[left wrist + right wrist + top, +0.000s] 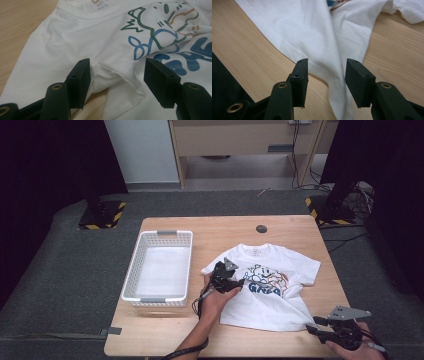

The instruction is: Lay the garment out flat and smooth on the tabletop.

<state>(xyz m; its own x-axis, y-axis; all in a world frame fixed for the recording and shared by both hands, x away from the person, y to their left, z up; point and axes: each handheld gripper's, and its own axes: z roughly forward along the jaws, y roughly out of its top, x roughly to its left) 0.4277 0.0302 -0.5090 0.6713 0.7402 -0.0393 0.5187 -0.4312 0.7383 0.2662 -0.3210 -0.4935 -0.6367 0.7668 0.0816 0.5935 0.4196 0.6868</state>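
A white T-shirt [265,285] with a blue, green and orange cartoon print lies face up on the wooden table [230,227]. My left gripper [239,284] hovers over the shirt's left sleeve and armpit, jaws open around a fold of the T-shirt [112,75]. My right gripper [311,325] sits at the shirt's lower right corner near the front edge. Its jaws stand open on either side of the bunched hem of the T-shirt [329,72]; the right gripper [326,75] grips nothing. The left gripper [117,77] holds nothing.
A white plastic basket [140,265] with grey handles stands empty at the table's left. A small dark round disc [261,228] lies near the far edge. Grey carpet surrounds the table; black stands and cables sit behind it.
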